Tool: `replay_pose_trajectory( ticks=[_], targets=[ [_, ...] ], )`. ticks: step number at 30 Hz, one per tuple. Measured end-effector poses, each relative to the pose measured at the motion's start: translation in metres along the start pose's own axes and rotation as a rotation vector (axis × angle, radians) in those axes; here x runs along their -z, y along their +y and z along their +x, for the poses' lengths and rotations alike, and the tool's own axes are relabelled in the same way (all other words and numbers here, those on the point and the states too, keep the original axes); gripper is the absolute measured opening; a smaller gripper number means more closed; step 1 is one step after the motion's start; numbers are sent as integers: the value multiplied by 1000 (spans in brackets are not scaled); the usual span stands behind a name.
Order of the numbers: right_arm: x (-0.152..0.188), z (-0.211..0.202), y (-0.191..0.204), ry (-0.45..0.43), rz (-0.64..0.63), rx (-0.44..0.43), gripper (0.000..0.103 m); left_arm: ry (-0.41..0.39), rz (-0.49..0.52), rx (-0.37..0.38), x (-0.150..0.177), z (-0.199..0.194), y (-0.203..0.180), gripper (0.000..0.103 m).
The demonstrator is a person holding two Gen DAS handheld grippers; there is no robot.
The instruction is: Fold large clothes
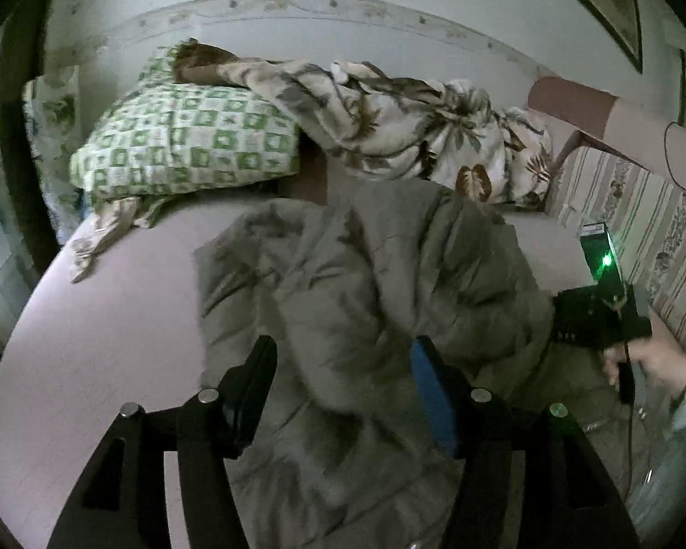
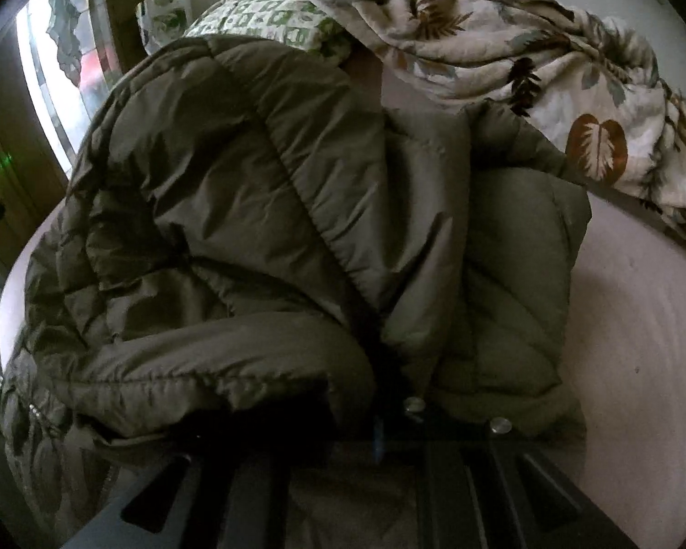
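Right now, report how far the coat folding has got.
Done: the olive padded coat is heaped on the bed with one part already folded over itself. In hand: the right gripper is shut on a fold; the left gripper is open over the fabric. Left: flattening, squaring and the final fold.

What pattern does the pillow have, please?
Green and white checks on the pillow; clearest in the left wrist view.

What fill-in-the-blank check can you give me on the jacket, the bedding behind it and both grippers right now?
1. The puffy jacket is olive ____.
2. The left gripper stands ____ over the jacket.
3. The pillow behind the jacket has a green and white ____ pattern.
4. The right gripper is ____ on jacket fabric.

Missing words: green; open; checked; shut
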State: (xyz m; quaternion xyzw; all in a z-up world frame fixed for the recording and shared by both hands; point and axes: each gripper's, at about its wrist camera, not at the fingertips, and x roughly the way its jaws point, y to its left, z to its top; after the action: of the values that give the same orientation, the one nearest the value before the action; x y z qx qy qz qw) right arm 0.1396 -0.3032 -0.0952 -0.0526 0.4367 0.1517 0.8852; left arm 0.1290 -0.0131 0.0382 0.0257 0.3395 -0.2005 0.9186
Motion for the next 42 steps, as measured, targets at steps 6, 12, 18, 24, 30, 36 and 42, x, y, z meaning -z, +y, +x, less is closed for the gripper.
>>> replay_pose_trajectory(
  ticks=[6,12,18,24,30,36,42],
  targets=[
    [5,-4,2,-26,-14,9,15,214,3,0,23,80,-29,62],
    [23,-37,4,-83,-95,14,18,219,2,4,46,91,-34,62],
    [35,-77,14,-136,-153,9,21,219,22,0,48,87,-36,62],
    [41,-91,22,-127,-229,82,72,216,24,2,46,89,-35,62],
    [50,-106,-6,-136,-77,46,85,209,36,-12,50,88,-38,62],
    [24,-99,4,-189,26,-21,85,212,40,-17,48,88,-37,62],
    [14,-31,19,-48,21,54,84,211,52,-19,51,90,-36,62]
  ],
)
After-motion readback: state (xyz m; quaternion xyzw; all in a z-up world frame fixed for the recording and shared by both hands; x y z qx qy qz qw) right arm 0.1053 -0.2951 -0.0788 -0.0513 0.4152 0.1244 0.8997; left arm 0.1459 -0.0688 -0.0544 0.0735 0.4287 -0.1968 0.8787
